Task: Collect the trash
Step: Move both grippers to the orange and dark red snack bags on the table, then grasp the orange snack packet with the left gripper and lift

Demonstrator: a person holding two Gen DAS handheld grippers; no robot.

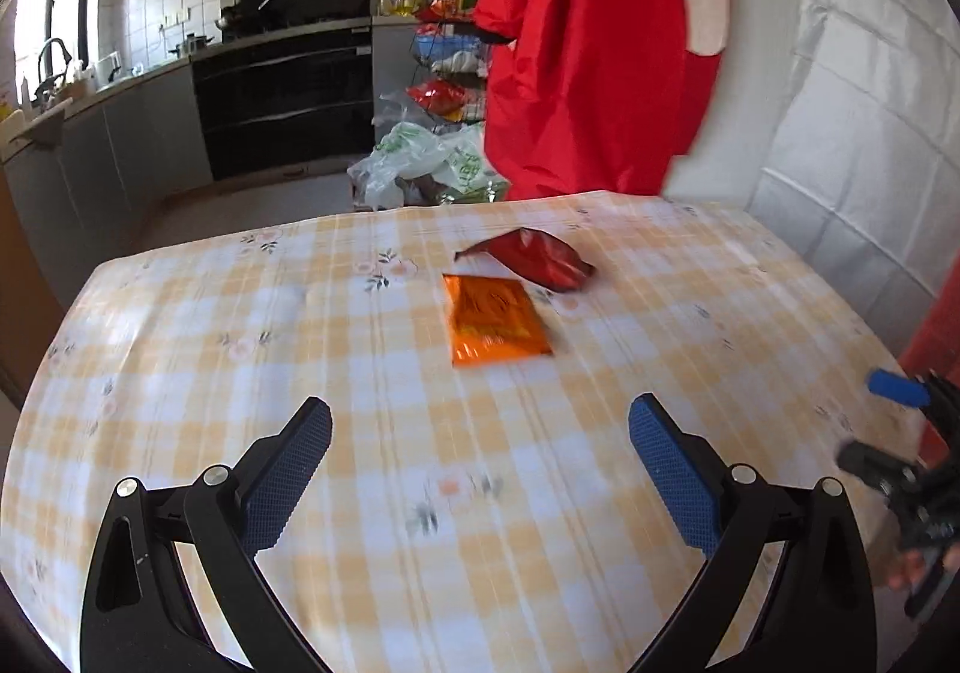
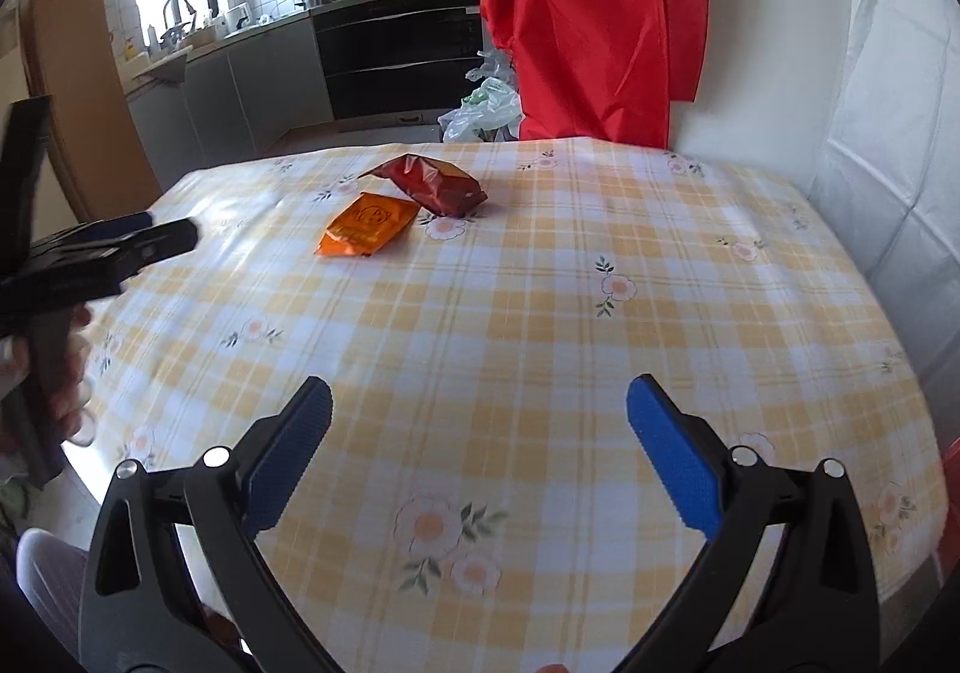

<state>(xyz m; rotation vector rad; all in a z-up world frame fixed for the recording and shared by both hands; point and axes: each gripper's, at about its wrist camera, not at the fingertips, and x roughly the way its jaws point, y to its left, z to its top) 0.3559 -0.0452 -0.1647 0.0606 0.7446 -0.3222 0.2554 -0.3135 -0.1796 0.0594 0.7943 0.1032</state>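
Observation:
An orange wrapper (image 1: 495, 326) lies flat near the middle of the checked tablecloth (image 1: 240, 373), and a crumpled dark red snack bag (image 1: 534, 257) lies just behind it. Both show in the right wrist view too, the orange wrapper (image 2: 367, 225) and the red bag (image 2: 438, 182) at the far left of the tablecloth (image 2: 600, 343). My left gripper (image 1: 480, 427) is open and empty, well short of the wrappers. My right gripper (image 2: 479, 403) is open and empty, over the near part of the table. Each gripper appears at the edge of the other's view.
A red garment (image 1: 588, 43) hangs behind the table's far edge. Plastic bags (image 1: 420, 163) and a wire rack of groceries (image 1: 450, 49) stand on the floor beyond. A white padded wall (image 2: 888, 133) runs along the right side. Kitchen counters and an oven (image 1: 282, 91) lie further back.

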